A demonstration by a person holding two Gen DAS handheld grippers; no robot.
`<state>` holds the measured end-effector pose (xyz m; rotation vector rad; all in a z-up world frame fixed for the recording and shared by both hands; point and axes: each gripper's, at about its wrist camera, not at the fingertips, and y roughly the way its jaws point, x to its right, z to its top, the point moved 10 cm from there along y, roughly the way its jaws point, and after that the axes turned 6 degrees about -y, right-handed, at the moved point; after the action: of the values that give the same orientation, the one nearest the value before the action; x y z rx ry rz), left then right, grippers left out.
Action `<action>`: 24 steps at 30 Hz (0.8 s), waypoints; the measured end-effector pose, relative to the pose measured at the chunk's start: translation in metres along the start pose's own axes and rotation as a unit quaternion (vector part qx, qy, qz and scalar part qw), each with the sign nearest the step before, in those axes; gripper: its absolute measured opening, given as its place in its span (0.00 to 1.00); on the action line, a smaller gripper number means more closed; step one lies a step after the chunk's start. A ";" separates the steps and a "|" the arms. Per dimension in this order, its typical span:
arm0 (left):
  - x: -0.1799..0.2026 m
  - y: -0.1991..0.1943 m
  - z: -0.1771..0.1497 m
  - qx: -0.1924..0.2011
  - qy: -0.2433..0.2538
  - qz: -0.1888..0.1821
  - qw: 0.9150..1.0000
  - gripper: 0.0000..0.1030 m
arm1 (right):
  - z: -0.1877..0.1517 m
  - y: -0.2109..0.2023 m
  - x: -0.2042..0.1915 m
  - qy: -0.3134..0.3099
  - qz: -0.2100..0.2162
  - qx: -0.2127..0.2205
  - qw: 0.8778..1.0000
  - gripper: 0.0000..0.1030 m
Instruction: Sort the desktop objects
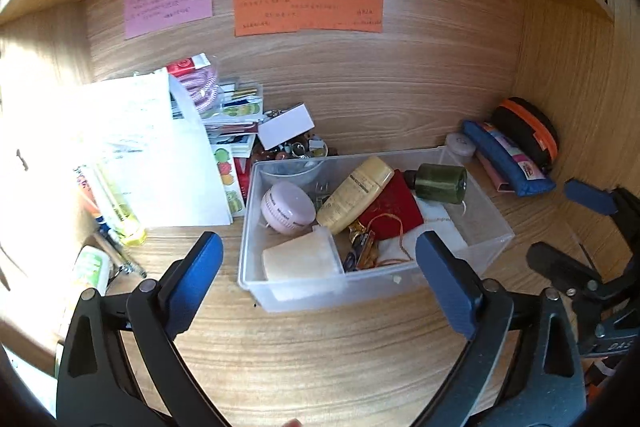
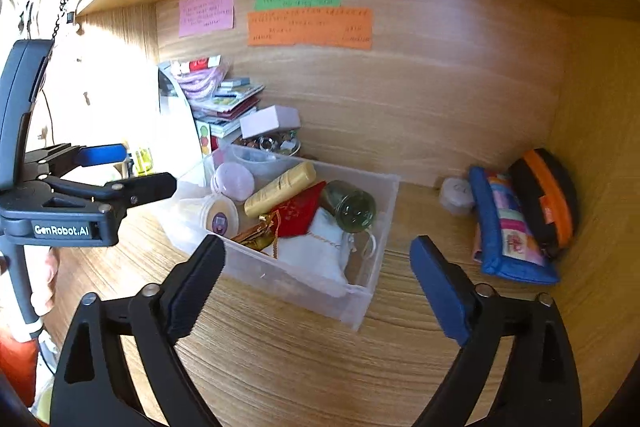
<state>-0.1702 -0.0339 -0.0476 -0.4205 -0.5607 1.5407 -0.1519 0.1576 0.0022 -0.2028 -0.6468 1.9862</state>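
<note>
Wooden desk (image 1: pixel 320 347) | clear bin (image 1: pixel 360 287) long axis left-right | both grippers' jaws apart, empty

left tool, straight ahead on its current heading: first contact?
Probably the clear plastic bin: its near wall sits centred ahead of the open left tool. The cream jar lies just behind that wall. Depth is unclear, so it might meet the desk first.
</note>
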 end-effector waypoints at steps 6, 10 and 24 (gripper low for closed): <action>0.006 -0.027 -0.007 0.031 0.005 0.004 1.000 0.96 | 0.009 -0.037 0.002 0.018 -0.037 0.051 0.998 1.00; 0.006 -0.046 -0.011 0.058 -0.010 0.012 0.998 0.98 | 0.008 -0.051 0.000 0.034 -0.046 0.066 0.996 1.00; 0.014 -0.044 -0.031 0.046 -0.014 -0.009 0.999 0.98 | -0.015 -0.048 -0.001 0.064 -0.040 0.046 0.996 1.00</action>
<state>-0.1167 -0.0173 -0.0462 -0.3234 -0.5114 1.5496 -0.1078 0.1799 0.0144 -0.2423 -0.4743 1.9038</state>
